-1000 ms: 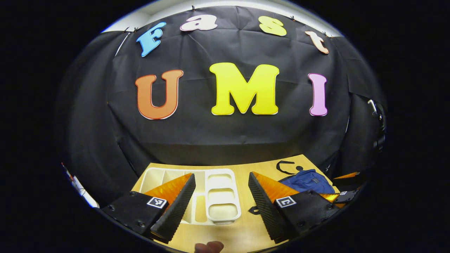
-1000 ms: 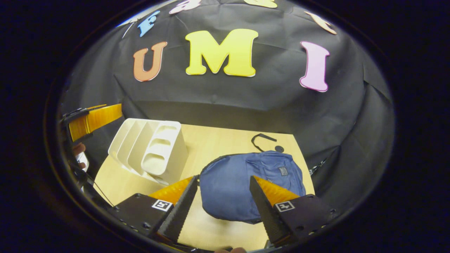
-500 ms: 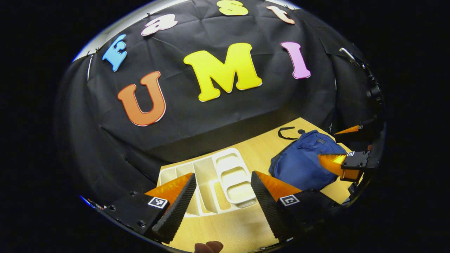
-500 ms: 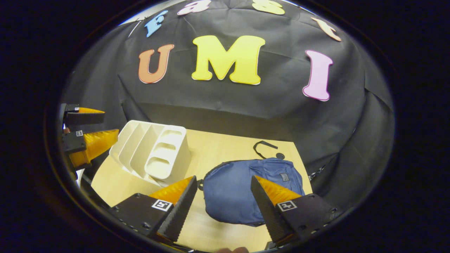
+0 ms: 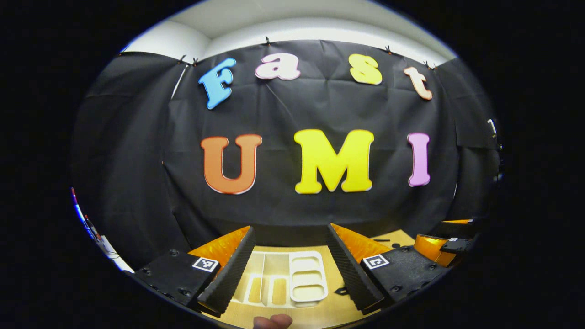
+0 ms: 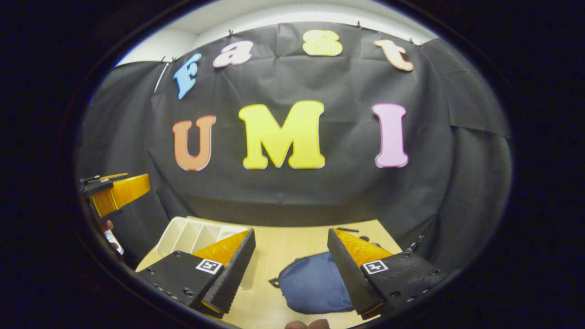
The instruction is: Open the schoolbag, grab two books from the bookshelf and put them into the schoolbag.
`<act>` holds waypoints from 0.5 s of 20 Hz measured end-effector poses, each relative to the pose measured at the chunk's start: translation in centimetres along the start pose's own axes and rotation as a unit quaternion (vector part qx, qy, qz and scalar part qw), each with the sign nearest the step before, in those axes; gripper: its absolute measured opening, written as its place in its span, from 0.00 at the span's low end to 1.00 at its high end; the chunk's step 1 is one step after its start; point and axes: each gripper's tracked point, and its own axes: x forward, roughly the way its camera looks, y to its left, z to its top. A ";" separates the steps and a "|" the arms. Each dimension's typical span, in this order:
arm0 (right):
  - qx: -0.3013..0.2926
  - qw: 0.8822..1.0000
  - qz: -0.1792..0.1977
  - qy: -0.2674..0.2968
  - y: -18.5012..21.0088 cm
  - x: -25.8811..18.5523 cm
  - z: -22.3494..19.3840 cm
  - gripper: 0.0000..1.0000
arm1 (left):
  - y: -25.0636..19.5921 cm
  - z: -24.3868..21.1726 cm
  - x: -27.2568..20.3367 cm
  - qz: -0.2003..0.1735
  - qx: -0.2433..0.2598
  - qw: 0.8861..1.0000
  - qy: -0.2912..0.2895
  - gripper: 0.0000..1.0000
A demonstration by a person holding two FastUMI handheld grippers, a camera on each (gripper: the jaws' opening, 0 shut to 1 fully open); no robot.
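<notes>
Both grippers, left (image 5: pixel 289 267) and right (image 6: pixel 289 269), are hovering released and empty above the table (image 6: pixel 292 242), the closed bag (image 6: pixel 315 283) lying beside the bookless-looking shelf (image 5: pixel 285 278), so snagging loose fabric instead of the zipper pull is looking likely.

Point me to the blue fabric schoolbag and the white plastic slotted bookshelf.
Blue fabric schoolbag (image 6: pixel 313 285): right gripper view, middle of its front panel.
White plastic slotted bookshelf (image 5: pixel 305 278): left gripper view, its right-hand ribbed side.
</notes>
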 end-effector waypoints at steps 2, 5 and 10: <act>0.004 0.999 -0.010 -0.052 0.4 -0.9 3.0 0.95 | 0.4 2.1 -0.3 0.002 -0.001 1.000 -0.030 0.98; 0.003 0.996 -0.011 -0.089 1.5 -2.6 5.2 0.94 | -0.1 3.9 -1.3 -0.004 -0.007 0.999 -0.053 0.99; 0.008 0.994 -0.008 -0.104 2.5 -4.3 5.2 0.94 | -0.3 4.1 -1.7 -0.009 -0.012 0.998 -0.055 0.98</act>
